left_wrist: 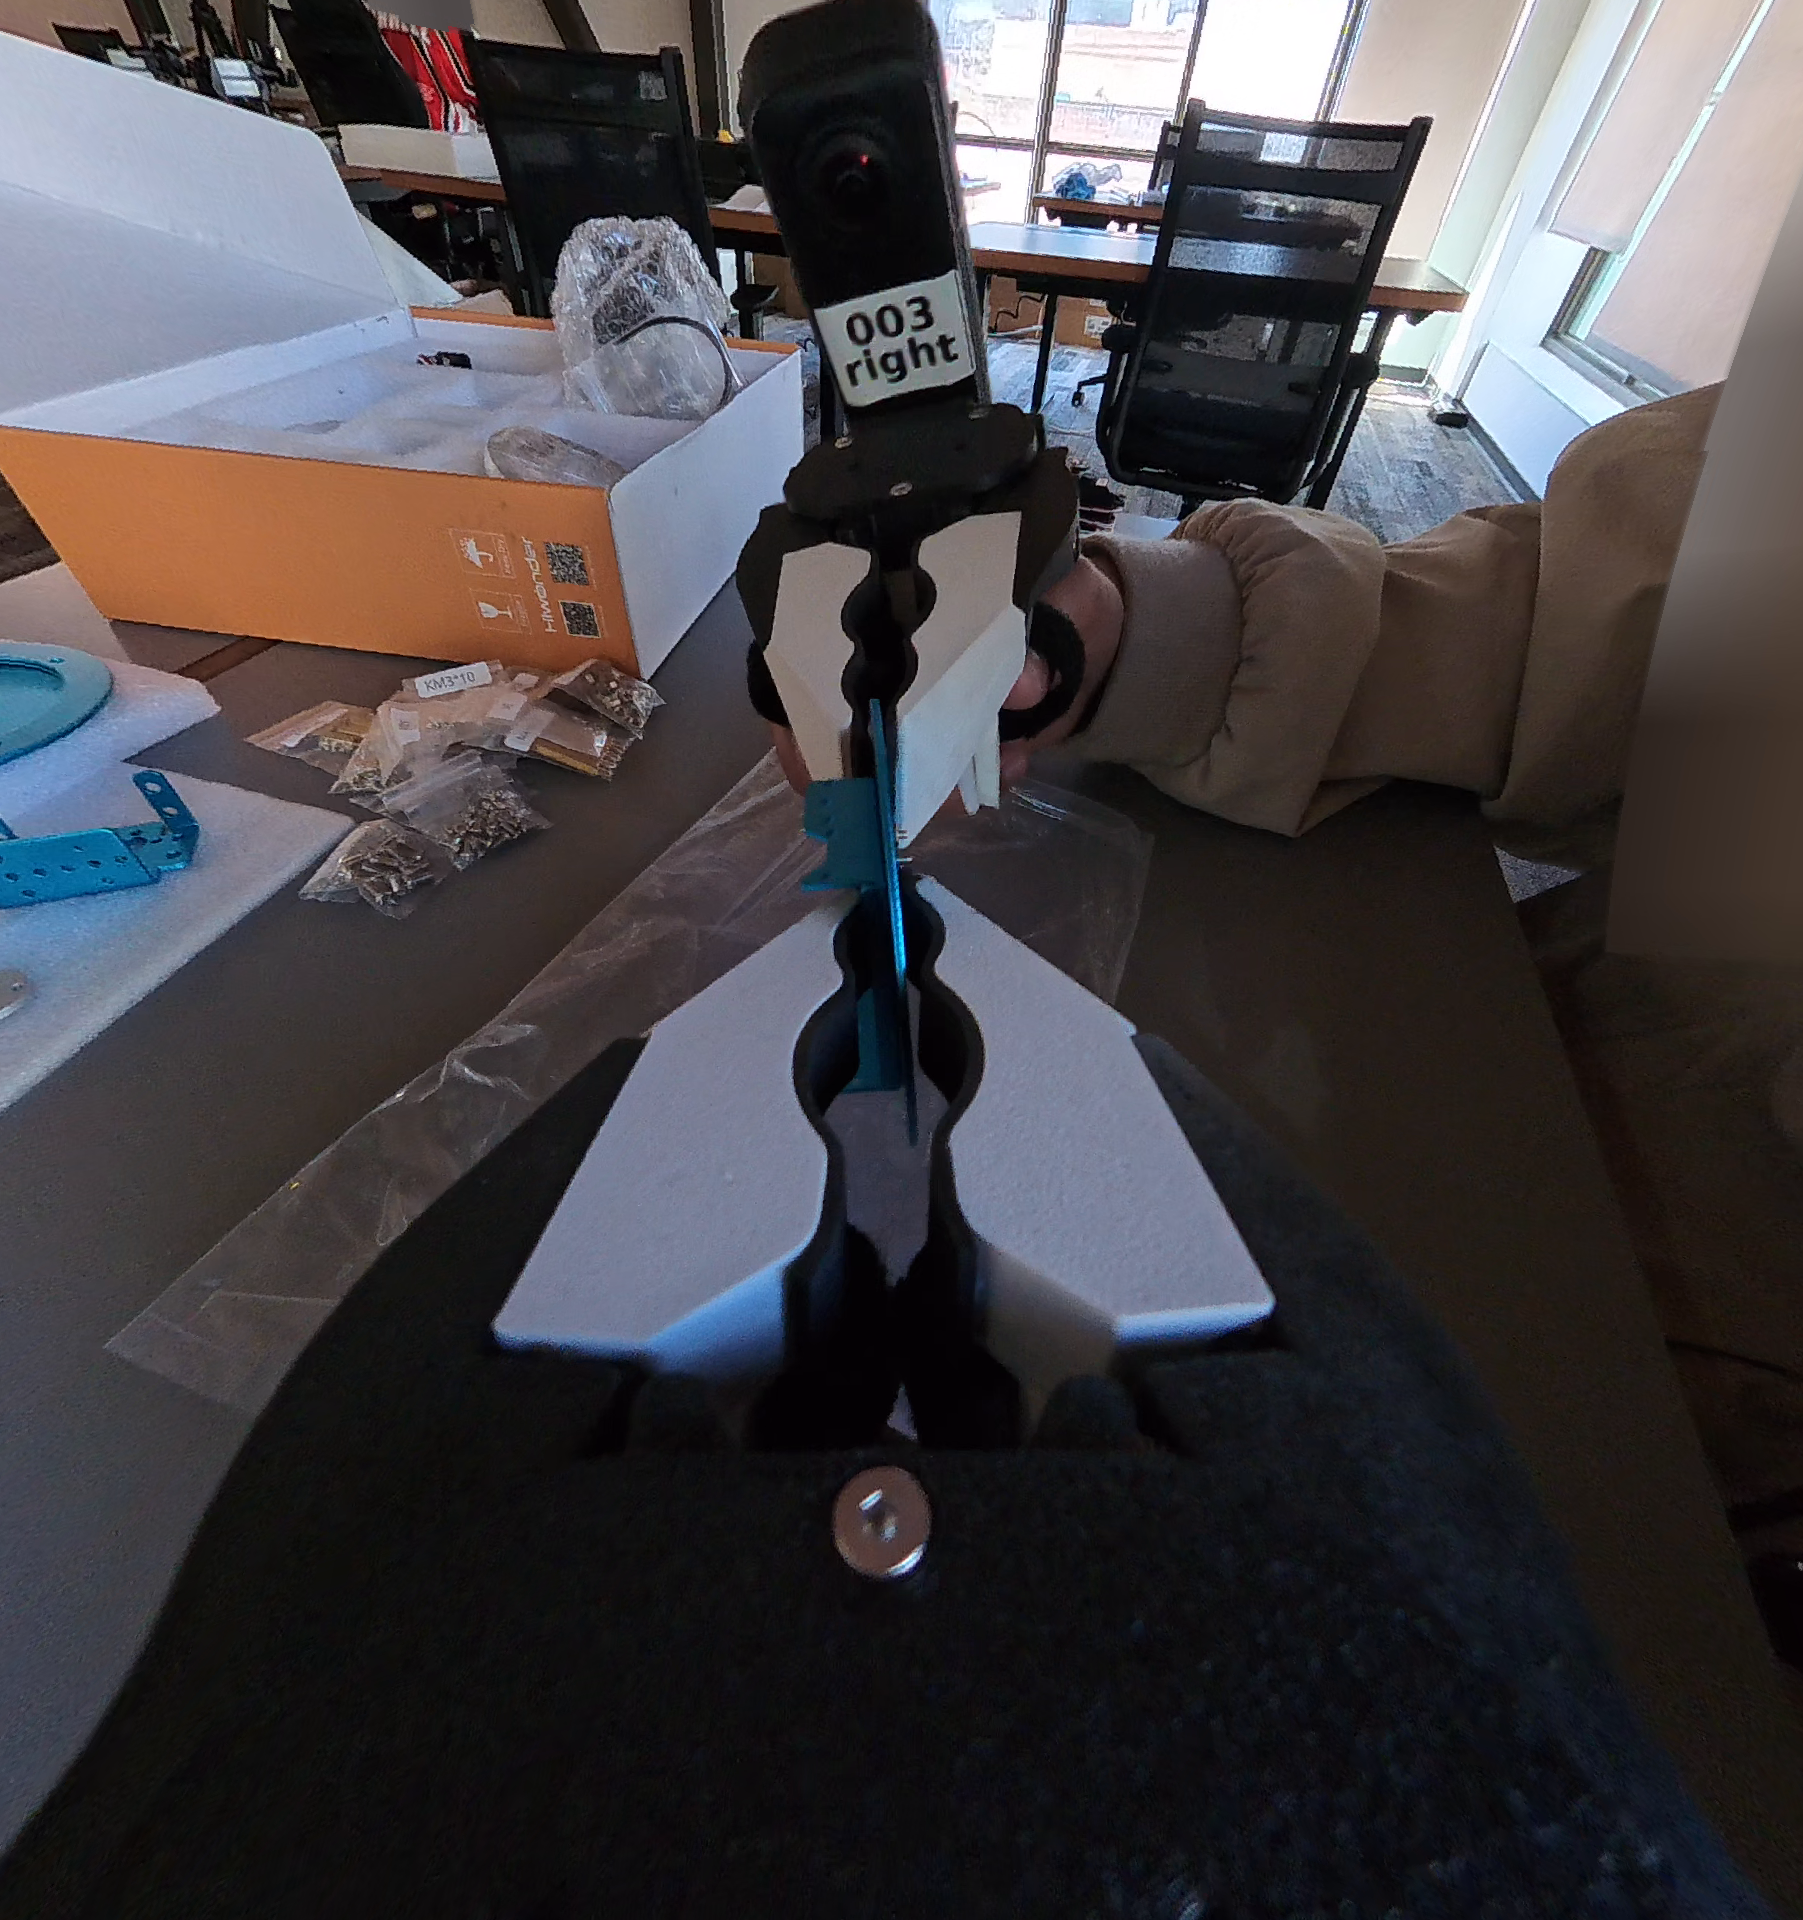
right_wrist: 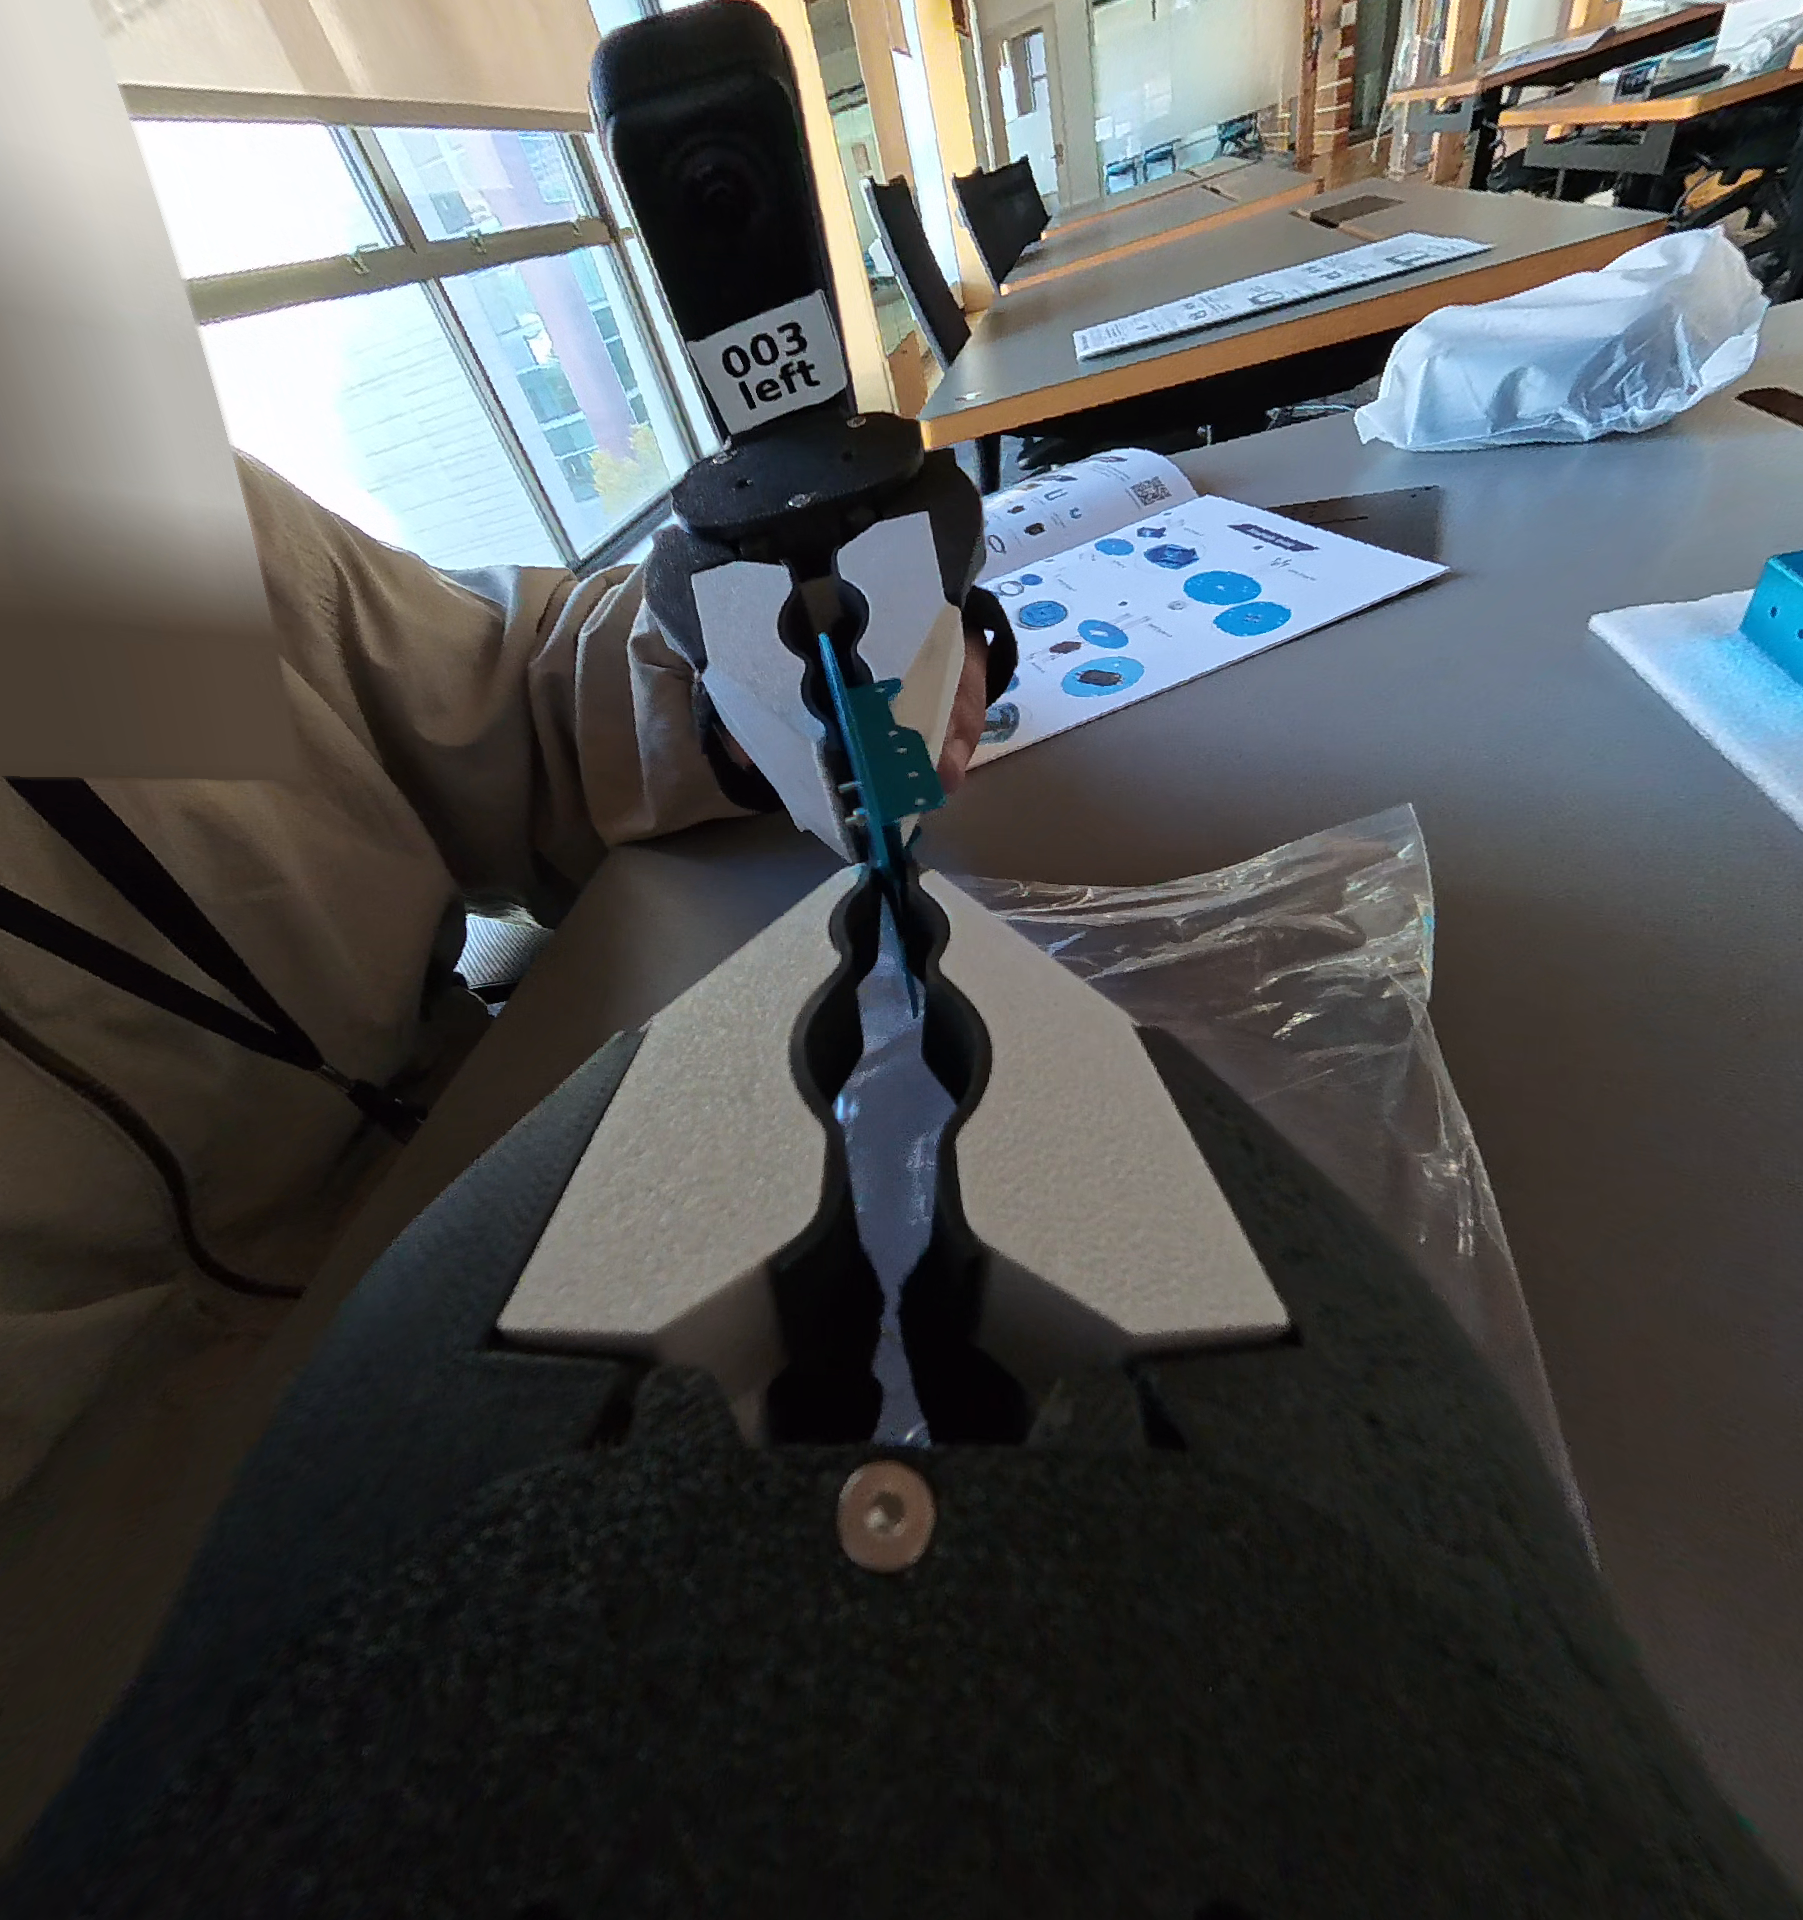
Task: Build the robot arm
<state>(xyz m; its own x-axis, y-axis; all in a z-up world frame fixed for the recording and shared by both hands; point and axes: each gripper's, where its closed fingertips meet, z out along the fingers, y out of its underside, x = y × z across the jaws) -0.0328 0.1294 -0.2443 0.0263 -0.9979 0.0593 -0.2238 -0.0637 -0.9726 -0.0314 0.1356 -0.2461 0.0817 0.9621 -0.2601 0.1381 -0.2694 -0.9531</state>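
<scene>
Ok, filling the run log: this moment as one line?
left gripper: shut on blue plate | right gripper: shut on blue plate | above clear bag | table

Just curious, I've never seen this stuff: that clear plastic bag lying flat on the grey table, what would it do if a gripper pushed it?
The clear plastic bag looks thin, wrinkled and empty, so it would probably crumple or slide rather than resist. It seems very light; its glossy film may slip between fingers.
</scene>
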